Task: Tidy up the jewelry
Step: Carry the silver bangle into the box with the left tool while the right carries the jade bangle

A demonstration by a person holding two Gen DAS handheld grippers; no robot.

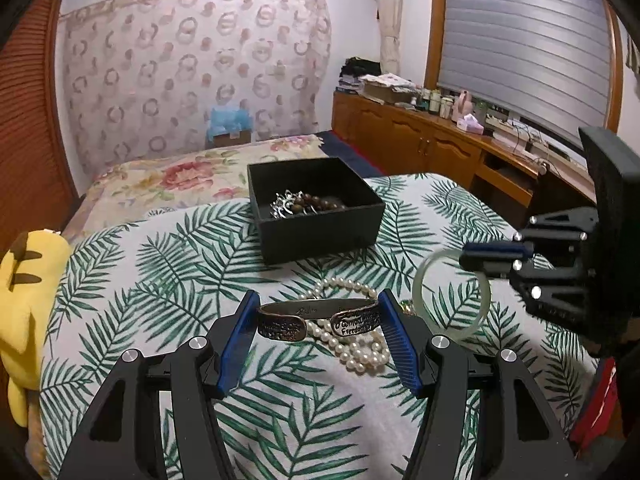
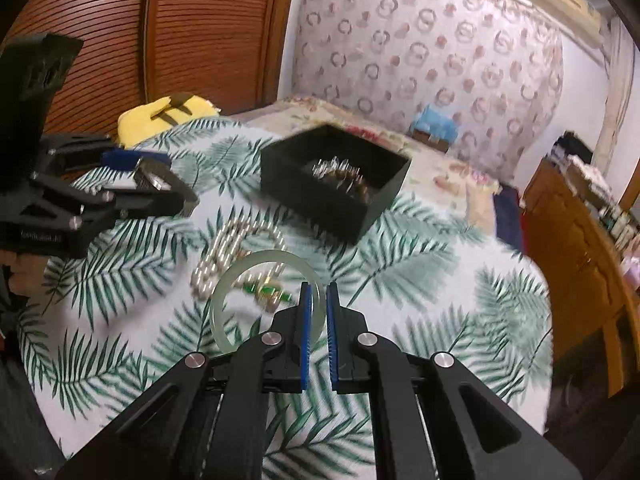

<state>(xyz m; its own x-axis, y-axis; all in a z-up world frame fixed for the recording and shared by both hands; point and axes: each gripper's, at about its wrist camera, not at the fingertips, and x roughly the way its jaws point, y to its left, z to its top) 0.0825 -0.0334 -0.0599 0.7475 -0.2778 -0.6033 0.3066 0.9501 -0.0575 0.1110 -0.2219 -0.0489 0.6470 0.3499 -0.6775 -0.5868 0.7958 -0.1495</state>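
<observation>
A black box point(image 1: 320, 232) with beads and silver pieces inside stands on the leaf-print cloth; it also shows in the right wrist view point(image 2: 332, 200). My left gripper point(image 1: 318, 312) is shut on a dark metal cuff bracelet point(image 1: 316, 314), held between its blue pads above the cloth. A white pearl necklace point(image 1: 356, 344) lies under it, also in the right wrist view point(image 2: 224, 256). My right gripper point(image 2: 318, 292) is shut on a pale green bangle point(image 2: 240, 280), lifted above the cloth; it shows in the left wrist view point(image 1: 472, 258) with the bangle point(image 1: 440, 320). A green-stone piece point(image 2: 268, 292) lies below the bangle.
A yellow plush toy point(image 1: 28, 300) lies at the cloth's left edge. A floral bedspread point(image 1: 180, 180) extends behind the box. A wooden cabinet point(image 1: 420, 140) with bottles and papers runs along the right.
</observation>
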